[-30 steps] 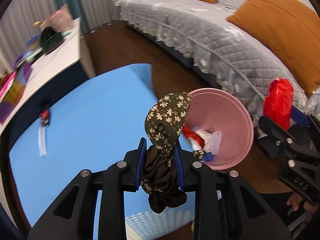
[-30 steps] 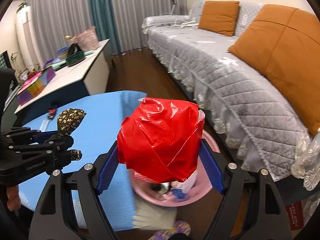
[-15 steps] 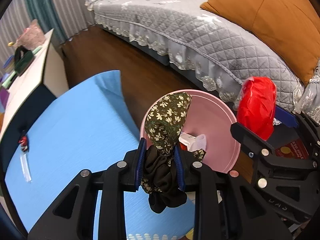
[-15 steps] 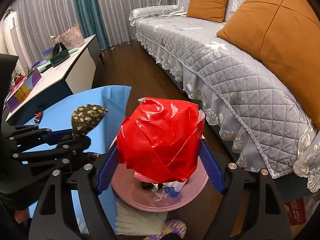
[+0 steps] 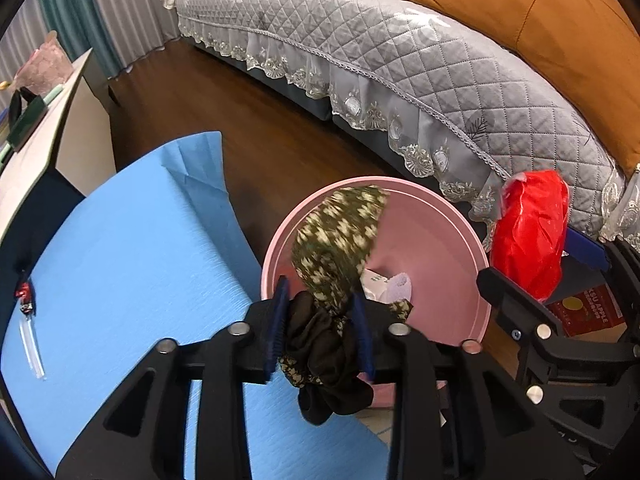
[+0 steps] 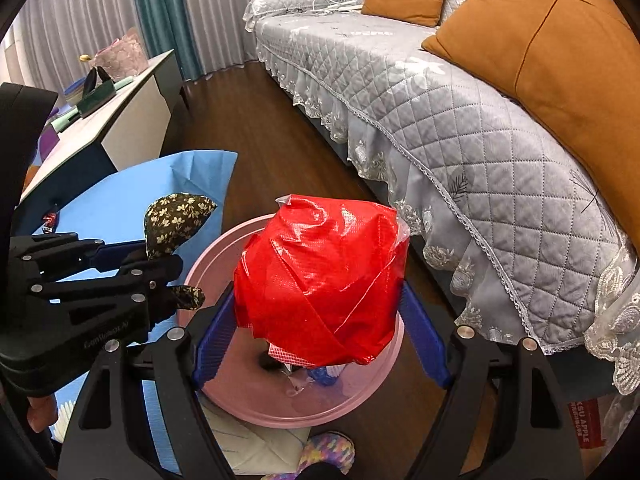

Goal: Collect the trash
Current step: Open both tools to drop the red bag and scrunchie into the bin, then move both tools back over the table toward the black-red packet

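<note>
Far beyond both pairs of tongs runs the grey quilted sofa (image 6: 472, 128) with its orange cushions (image 6: 560, 52), and the dark wood floor (image 5: 248, 128) lies between it and everything nearer. To the left of the tongs spreads the blue-covered counter (image 5: 120, 264), its cover folded at the far corner. Directly ahead of and below both pairs of tongs sits the pink bin (image 5: 436, 248) on the floor, with a few scraps of white and blue litter in its bottom. The right tongs (image 6: 320, 320) stand wide and pinch the red plastic bag (image 6: 320, 276), a crumpled bundle pressed between the blue pads and hanging over the bin's mouth. The left tongs (image 5: 322, 324) are just to their left, at the bin's near-left rim; their jaws are opening, with the floral cloth (image 5: 336, 248) between the pads, its dark gathered end bunched there and its patterned end blurred and leaning out over the bin. Well off to the left of the left tongs, near the counter's edge, lies a small red-and-black wrapper (image 5: 25, 298) beside a clear plastic strip (image 5: 34, 354).
</note>
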`<action>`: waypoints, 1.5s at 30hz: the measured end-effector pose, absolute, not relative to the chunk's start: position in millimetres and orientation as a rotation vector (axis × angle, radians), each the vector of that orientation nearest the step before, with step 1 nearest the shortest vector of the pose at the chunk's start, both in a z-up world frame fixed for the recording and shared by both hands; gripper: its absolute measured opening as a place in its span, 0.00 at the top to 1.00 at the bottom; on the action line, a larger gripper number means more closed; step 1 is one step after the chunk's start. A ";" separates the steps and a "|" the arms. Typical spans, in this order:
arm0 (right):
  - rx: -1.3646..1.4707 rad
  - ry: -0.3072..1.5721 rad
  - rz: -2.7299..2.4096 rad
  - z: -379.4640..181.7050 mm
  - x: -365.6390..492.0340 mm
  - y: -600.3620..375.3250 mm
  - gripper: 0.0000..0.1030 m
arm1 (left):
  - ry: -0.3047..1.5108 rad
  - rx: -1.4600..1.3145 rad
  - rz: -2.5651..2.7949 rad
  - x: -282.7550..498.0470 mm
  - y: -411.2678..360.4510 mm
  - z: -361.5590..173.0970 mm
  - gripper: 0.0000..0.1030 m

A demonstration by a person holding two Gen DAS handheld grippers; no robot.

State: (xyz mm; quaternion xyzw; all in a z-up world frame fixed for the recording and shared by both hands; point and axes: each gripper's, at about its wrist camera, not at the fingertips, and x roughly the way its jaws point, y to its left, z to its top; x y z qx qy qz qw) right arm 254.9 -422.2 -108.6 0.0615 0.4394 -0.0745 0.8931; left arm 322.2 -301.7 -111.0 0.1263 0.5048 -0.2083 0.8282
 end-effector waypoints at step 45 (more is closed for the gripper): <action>0.111 0.777 0.056 -43.9 254.5 -289.9 0.10 | 0.904 0.211 0.024 228.4 -50.5 -35.2 0.17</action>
